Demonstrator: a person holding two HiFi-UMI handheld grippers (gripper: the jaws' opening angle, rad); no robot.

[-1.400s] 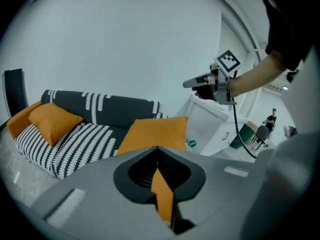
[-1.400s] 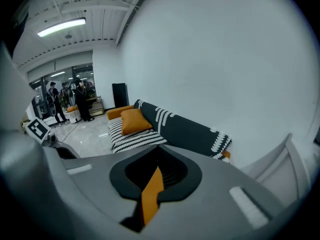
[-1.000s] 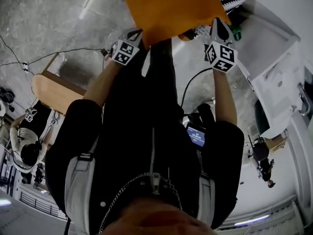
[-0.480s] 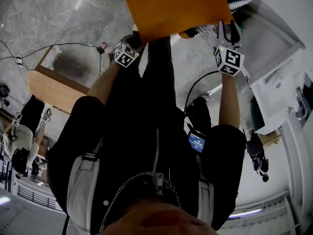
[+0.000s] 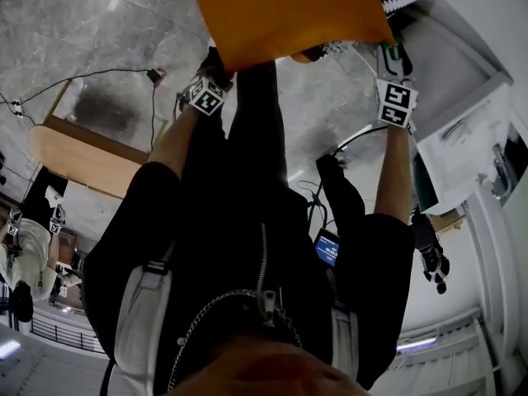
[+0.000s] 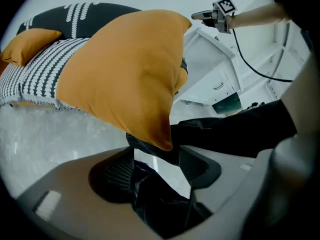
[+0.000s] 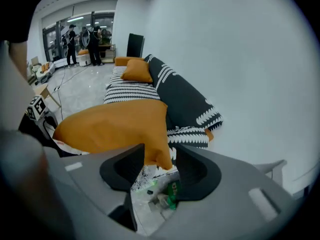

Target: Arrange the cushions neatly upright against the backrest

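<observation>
White-walled room, grey polished floor (image 5: 74,31). A sofa (image 7: 186,103) w/ black-and-white cover runs along the wall, w/ a small orange cushion (image 7: 136,70) on its far seat. The big orange cushion (image 6: 125,74) is up in front of us at the sofa's near end, by the striped seat edge; we can't tell if it rests on anything.

Left gripper (image 6: 157,153): jaws have just been opening and now stand wide apart. The cushion's lower corner hangs just above the gap, pads not on it.

Right gripper (image 7: 160,151): jaws have also just been opening and are partly apart. Another corner of the cushion dangles btw them, w/ no squeeze we can see.

In the head view the grippers sit one at each side of the cushion's near edge. Our dark trousers (image 6: 230,129) show beyond the left gripper.
</observation>
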